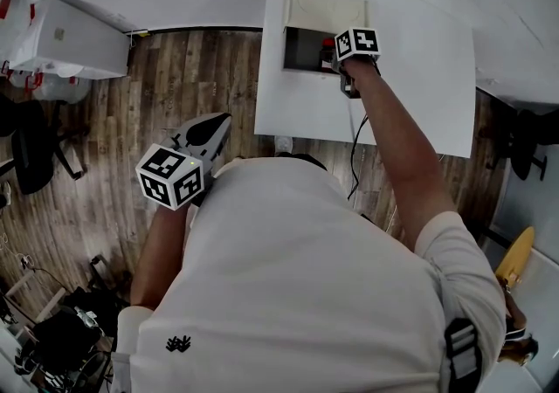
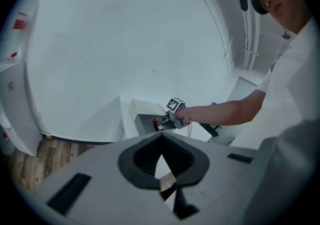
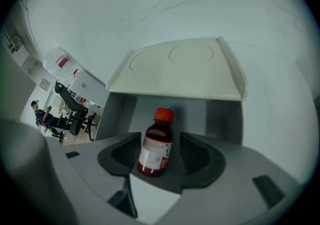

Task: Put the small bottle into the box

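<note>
Mo: Jaws on the right gripper (image 3: 160,136) stand wide apart, with the pads clear of the small bottle (image 3: 156,144) on both sides. It's between them but not gripped.
Kai: Where's it sitting?
Mo: Upright on the floor of the box (image 3: 227,119), with the lid (image 3: 180,71) swung open behind it. Box is on the white table (image 1: 410,77). Placing looks done to me.
Kai: Other hand?
Mo: Left gripper (image 2: 161,138) is clamped tip to tip on nothing. It's by the torso, well apart from the table.
Kai: And if it needs a re-grab?
Mo: I expect it's light and rigid. Can't tell glass from plastic, so treat it as breakable. The wall is smooth and round, so likely slick. The label (image 3: 151,153) should give the pads more bite. Take it across the labelled body at mid-height, not by the red cap (image 3: 163,115).
Kai: Risk?
Mo: It's tall and narrow, so a pad brushing it on the way out could tip it. I'd back straight out along the jaw line.
</note>
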